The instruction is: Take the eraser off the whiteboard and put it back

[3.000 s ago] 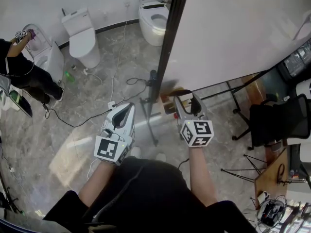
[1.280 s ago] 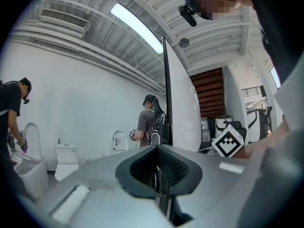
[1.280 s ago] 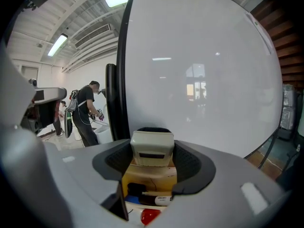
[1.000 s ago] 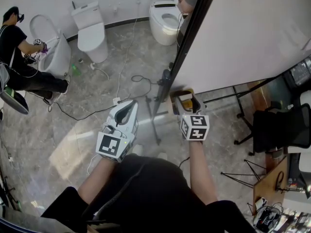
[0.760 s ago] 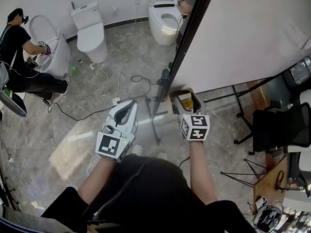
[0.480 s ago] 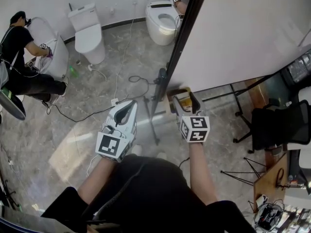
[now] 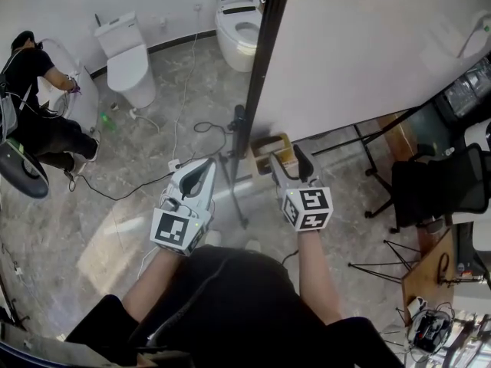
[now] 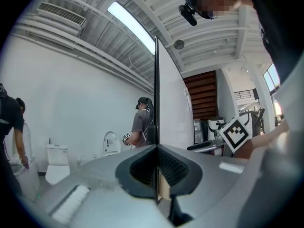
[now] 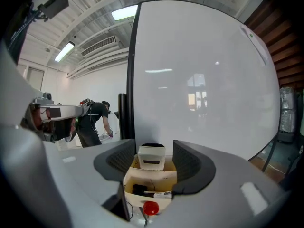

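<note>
The whiteboard (image 7: 368, 44) stands upright at the right, bare white with a black frame. Below its left corner sits an open cardboard box (image 7: 265, 146). In the right gripper view a white eraser (image 9: 152, 155) stands upright in that box (image 9: 147, 184), with a marker and a red knob lower down. My right gripper (image 7: 286, 157) is open just before the box. Its jaws have just been closing, and the eraser shows in the gap (image 9: 153, 161) with no pad touching it. My left gripper (image 7: 205, 167) is shut and empty, off to the left over the floor.
Two toilets (image 7: 123, 56) (image 7: 238, 21) stand by the far wall, and a person (image 7: 34, 106) bends over a third at the left. Cables (image 7: 184, 140) trail across the floor. The board's stand leg (image 7: 234, 182) runs between my grippers. A black chair (image 7: 437, 186) is at the right.
My right gripper has come up a little by the cardboard box, and its jaws stand slightly narrower. The left gripper has edged forward. My view has swung, so the board's edge lies further left.
</note>
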A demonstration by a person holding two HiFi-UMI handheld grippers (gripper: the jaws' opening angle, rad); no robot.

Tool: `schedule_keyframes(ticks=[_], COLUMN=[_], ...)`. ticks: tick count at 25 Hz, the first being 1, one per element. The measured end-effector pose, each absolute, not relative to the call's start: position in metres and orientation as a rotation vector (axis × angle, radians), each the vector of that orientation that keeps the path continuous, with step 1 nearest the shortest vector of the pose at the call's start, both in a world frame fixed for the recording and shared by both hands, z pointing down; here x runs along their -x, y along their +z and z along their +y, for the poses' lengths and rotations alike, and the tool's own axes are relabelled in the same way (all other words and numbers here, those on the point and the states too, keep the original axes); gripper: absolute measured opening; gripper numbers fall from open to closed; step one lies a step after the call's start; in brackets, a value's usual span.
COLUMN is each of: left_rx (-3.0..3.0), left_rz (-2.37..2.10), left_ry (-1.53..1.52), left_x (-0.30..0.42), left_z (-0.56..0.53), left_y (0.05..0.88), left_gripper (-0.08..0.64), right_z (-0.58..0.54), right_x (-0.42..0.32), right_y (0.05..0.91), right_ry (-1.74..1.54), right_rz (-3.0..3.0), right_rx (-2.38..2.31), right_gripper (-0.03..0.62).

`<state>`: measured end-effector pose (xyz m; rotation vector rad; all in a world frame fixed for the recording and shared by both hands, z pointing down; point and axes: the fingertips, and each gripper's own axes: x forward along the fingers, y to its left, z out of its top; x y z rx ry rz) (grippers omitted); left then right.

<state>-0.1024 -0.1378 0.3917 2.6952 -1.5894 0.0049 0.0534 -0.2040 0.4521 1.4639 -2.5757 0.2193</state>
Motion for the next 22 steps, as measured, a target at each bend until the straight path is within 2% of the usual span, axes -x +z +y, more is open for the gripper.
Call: schedule_keyframes(ticks=[6, 10, 15, 22], left_rx=[-2.735, -2.764, -2.806, -2.839], left_rz=[-1.548, -1.526, -1.490, -1.448], left_ry=[0.005, -0.002, 0.014, 0.004], left_x=[0.088, 0.076, 0.063, 0.046], left_z=[-0.141, -0.142, -0.140, -0.134], left_y=[0.386, 0.381, 0.380, 0.372], left_gripper=[0.006, 0.006, 0.006, 0.006], right_z=[-0.185, -0.171, -0.152, -0.128], right_x=[-0.066, -0.076, -0.089, -0.106], right_y=[0.426, 0.409, 0.390, 0.362], right_ry=[0.178, 0.150, 0.121, 0.064], right_rz=[-2.631, -2.670, -2.701, -2.739], right_rx=[-1.509, -1.535, -1.581, -1.612], right_gripper=[0.115, 0.050, 0.017, 0.009])
